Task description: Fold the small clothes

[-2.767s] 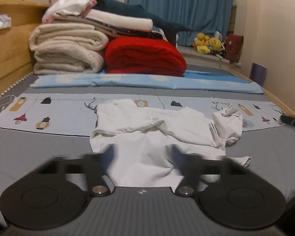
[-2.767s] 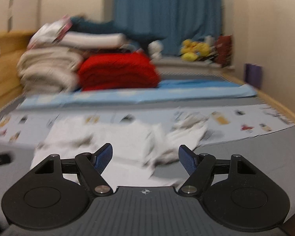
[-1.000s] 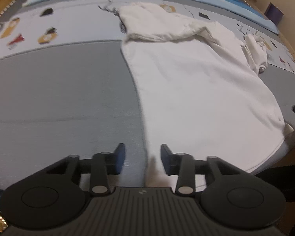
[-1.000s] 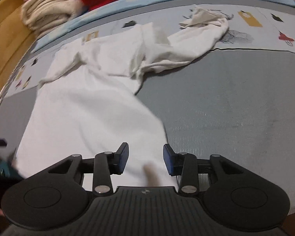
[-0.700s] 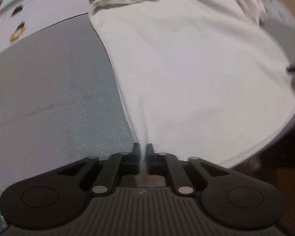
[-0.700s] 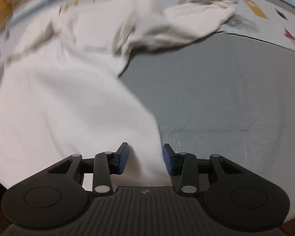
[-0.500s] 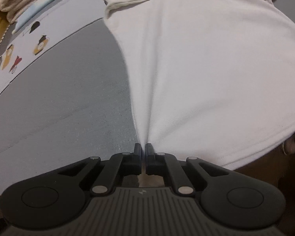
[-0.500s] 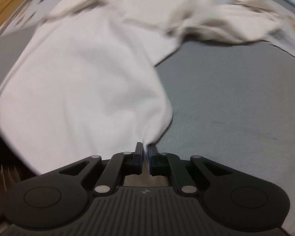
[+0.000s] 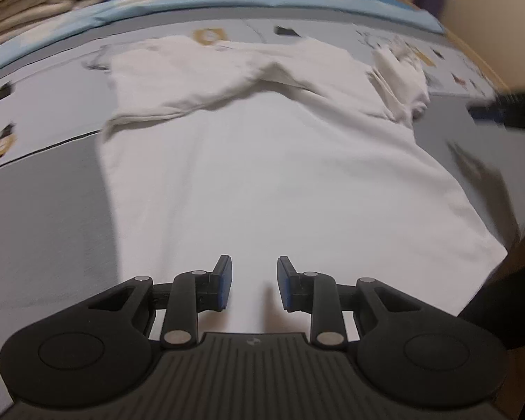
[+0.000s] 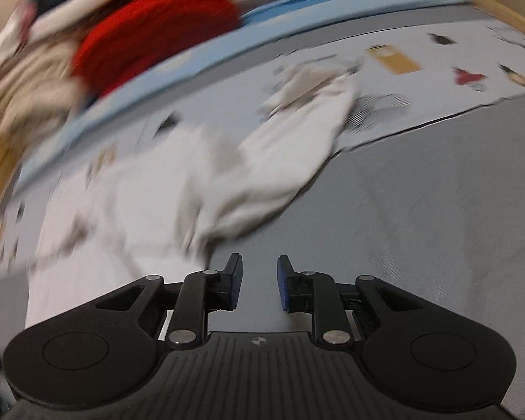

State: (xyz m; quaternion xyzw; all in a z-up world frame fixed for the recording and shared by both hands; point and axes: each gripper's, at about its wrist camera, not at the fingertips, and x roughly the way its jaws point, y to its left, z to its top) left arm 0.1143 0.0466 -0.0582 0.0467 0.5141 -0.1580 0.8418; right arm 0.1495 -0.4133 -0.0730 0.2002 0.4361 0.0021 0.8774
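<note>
A white shirt [image 9: 269, 161] lies spread on the grey bed cover [image 9: 42, 217], its body flat and smooth, the top folded over near the patterned sheet. Its right sleeve [image 10: 297, 147] lies crumpled. My left gripper [image 9: 254, 280] hovers over the lower middle of the shirt; its jaws are opening, with cloth below them but nothing pinched. My right gripper [image 10: 259, 280] is over bare grey cover just right of the shirt's edge, jaws opening and empty. The left wrist view shows it as a dark blur [image 9: 500, 112] at the far right.
Folded cream blankets [image 9: 35, 7] and a red blanket [image 10: 157, 28] are stacked at the far end, behind a light blue strip [image 9: 297, 0]. A patterned sheet [image 10: 420, 80] crosses the bed. A person's dark sleeve [image 9: 507, 301] is at the bed's near right edge.
Half a second ago both grippers were shut on the shirt's bottom hem, pulling it taut. Both have let go and their jaws stand apart. The shirt lies flat; both hands moved up the bed.
</note>
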